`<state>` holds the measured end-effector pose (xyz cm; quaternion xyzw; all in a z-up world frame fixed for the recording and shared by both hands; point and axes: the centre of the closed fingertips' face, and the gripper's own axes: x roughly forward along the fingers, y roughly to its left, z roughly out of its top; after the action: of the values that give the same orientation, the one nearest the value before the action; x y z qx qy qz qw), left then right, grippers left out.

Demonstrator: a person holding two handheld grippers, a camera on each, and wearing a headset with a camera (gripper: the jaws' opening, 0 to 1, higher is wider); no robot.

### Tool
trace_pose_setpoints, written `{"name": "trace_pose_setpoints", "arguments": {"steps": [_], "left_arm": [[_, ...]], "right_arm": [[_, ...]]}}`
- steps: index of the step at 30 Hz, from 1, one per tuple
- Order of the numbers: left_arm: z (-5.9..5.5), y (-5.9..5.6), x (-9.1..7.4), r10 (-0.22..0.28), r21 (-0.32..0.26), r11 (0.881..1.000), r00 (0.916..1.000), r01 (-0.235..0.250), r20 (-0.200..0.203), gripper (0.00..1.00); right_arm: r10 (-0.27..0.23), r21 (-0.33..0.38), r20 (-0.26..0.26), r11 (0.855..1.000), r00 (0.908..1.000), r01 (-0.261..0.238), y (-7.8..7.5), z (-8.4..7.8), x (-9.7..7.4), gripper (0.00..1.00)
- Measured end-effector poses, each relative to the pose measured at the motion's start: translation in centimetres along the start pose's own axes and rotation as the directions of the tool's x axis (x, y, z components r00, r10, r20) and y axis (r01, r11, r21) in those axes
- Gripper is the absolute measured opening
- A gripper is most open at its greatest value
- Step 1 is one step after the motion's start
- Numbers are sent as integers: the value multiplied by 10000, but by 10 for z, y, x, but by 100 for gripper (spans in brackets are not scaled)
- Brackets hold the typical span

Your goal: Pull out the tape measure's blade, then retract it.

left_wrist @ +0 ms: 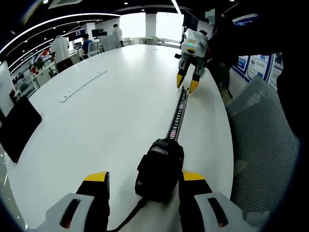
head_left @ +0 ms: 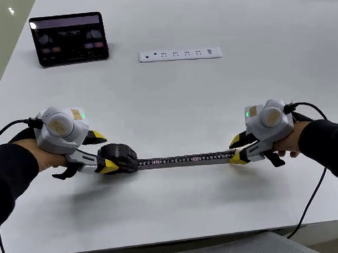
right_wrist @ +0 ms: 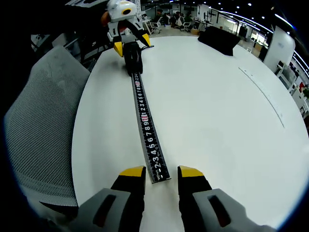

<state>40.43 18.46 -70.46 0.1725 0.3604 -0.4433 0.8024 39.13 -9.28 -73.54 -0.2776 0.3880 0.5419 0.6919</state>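
The screen of the tablet (head_left: 69,38) is too blurred to read, and the sockets on the power strip (head_left: 180,54) are too small to make out. The hook of the blade (head_left: 184,158) is hidden at the right gripper (head_left: 236,150), so I can't tell if it's pinched. The left gripper (head_left: 103,151) covers part of the tape measure (head_left: 121,157), and its hold is unclear. The left sleeve (head_left: 9,171), right sleeve (head_left: 325,143) and cable (head_left: 313,199) are cut off at the head view's edges.
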Motion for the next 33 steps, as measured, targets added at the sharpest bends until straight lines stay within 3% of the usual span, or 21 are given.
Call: {"name": "trace_pose_setpoints", "arguments": {"steps": [2, 3, 5, 7, 8, 9, 10, 12, 14, 15, 18, 23, 30, 32, 33], "left_arm": [[-1, 6, -6, 260, -528, 9983, 9989, -239, 401, 62], [-5, 15, -11, 672, -873, 9942, 9966, -629, 467, 66], [-13, 24, -22, 1146, -1600, 9816, 9916, -1038, 599, 76], [-15, 27, -32, 1436, -2237, 9674, 9846, -1184, 999, 80], [-11, 19, -41, 1030, -2801, 9584, 9820, -554, 1583, 80], [-10, 15, -47, 916, -3033, 9525, 9767, -292, 1939, 80], [-12, 22, -55, 1457, -3082, 9486, 9642, -726, 2214, 83], [-18, 29, -62, 2043, -3119, 9417, 9510, -1262, 2320, 96], [-27, 32, -72, 2445, -2995, 9391, 9402, -1686, 2374, 100], [-32, 30, -74, 2467, -2984, 9386, 9416, -1734, 2290, 100], [-43, 29, -83, 2762, -3006, 9314, 9364, -2053, 2164, 100], [-54, 23, -102, 3300, -3193, 9135, 9181, -2521, 2194, 100], [-66, 18, -126, 3929, -3586, 8838, 8928, -3004, 2205, 100], [-68, 14, -128, 3932, -3577, 8842, 8920, -3004, 2228, 100], [-70, 11, -127, 3925, -3563, 8847, 8928, -3007, 2210, 100]], "right_arm": [[-255, 266, 304, 9993, 9992, 247, -2, 5, -4, 24], [-470, 375, 523, 9983, 9975, 450, -2, 8, -8, 25], [-730, 560, 966, 9961, 9926, 678, -1, 11, -14, 29], [-998, 749, 1198, 9930, 9878, 912, -1, 9, -20, 32], [-1379, 1103, 1452, 9863, 9797, 1225, -3, 6, -24, 33], [-1653, 1359, 1553, 9801, 9739, 1447, -5, 2, -27, 34], [-1948, 1685, 1608, 9714, 9676, 1675, -6, -5, -32, 35], [-2358, 2141, 1734, 9567, 9562, 1971, -7, -12, -40, 40], [-2960, 2579, 1947, 9353, 9351, 2423, -8, -20, -54, 42], [-3255, 2758, 2076, 9242, 9225, 2640, -8, -24, -63, 42], [-3708, 3212, 2126, 9003, 9040, 2938, -3, -35, -81, 47], [-4090, 3438, 2096, 8811, 8881, 3247, 10, -48, -105, 57], [-4470, 3602, 2007, 8612, 8717, 3587, 34, -63, -125, 69], [-4566, 3799, 2008, 8518, 8667, 3607, 37, -69, -127, 73], [-4545, 3993, 1982, 8466, 8684, 3519, 41, -73, -127, 75]]}}
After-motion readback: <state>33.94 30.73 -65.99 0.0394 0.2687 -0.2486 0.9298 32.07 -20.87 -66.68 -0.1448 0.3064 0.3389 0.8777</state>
